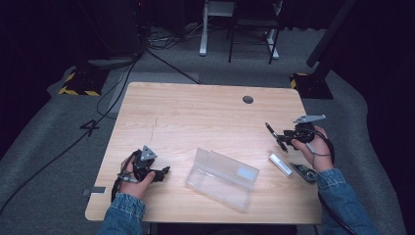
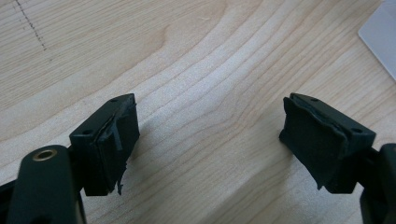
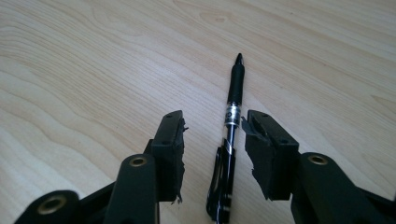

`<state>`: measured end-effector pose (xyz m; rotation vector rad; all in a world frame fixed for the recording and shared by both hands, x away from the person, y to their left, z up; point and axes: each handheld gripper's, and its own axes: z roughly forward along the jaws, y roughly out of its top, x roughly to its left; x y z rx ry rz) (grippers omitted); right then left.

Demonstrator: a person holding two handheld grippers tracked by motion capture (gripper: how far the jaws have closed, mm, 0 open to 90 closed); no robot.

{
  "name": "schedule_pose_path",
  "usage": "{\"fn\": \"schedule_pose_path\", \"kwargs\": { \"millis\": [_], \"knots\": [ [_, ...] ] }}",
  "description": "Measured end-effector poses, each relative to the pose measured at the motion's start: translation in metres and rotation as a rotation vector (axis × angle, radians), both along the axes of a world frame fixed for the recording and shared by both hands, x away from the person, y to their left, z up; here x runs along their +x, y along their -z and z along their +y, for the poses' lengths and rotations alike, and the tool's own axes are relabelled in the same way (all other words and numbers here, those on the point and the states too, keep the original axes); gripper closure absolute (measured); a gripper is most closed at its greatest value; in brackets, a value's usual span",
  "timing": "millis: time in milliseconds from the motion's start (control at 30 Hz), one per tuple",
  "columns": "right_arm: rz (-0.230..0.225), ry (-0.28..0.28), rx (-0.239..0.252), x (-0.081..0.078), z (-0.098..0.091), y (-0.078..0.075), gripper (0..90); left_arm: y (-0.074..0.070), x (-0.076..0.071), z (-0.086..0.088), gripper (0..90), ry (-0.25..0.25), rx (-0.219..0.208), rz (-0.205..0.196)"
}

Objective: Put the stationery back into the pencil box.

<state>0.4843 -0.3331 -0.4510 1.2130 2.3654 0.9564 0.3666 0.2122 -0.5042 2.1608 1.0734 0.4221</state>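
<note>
Straddling the pen [image 3: 232,116] with my right gripper [image 3: 212,135], jaws narrowed, not yet gripping; its long axis runs along them.

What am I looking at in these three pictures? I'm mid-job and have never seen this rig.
A person at a light wooden table holds a two-jaw tool in each hand. The high view looks down from above; the other two views look along each tool's own jaws. The left gripper is open over bare wood. The right gripper has a black pen lying between its pads, with gaps either side, so it is not yet gripped. Also on the table: an open clear plastic case, a small white cylinder and a dark flat object I cannot identify.
</note>
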Motion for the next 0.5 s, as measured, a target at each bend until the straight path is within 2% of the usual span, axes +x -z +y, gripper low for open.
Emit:
{"fn": "schedule_pose_path", "kwargs": {
  "millis": [100, 133, 167, 300, 333, 367, 500],
  "knots": [
    [0.01, 0.008, -0.009, 0.013, 0.007, 0.004, 60.3, 0.0, 0.0, 0.0, 19.0, 0.0, 0.001, 0.0],
    [0.014, 0.016, -0.013, 0.022, 0.01, 0.007, 60.9, 0.0, 0.0, 0.0, 19.1, 0.001, 0.002, 0.002],
    [0.014, 0.016, -0.013, 0.022, 0.01, 0.007, 60.9, 0.0, 0.0, 0.0, 19.1, 0.001, 0.002, 0.002],
    [0.033, 0.031, -0.063, 0.04, 0.018, 0.012, 61.3, 0.0, 0.0, 0.0, 19.1, 0.003, 0.002, 0.003],
    [0.033, 0.031, -0.063, 0.04, 0.018, 0.012, 61.3, 0.0, 0.0, 0.0, 19.1, 0.003, 0.002, 0.003],
    [0.05, 0.041, -0.076, 0.046, 0.019, 0.014, 62.0, 0.0, 0.0, 0.0, 19.0, 0.005, 0.003, 0.003],
    [0.082, 0.051, -0.088, 0.056, 0.022, 0.021, 63.7, 0.0, -0.001, 0.0, 19.0, 0.012, -0.001, 0.005]
  ]
}}
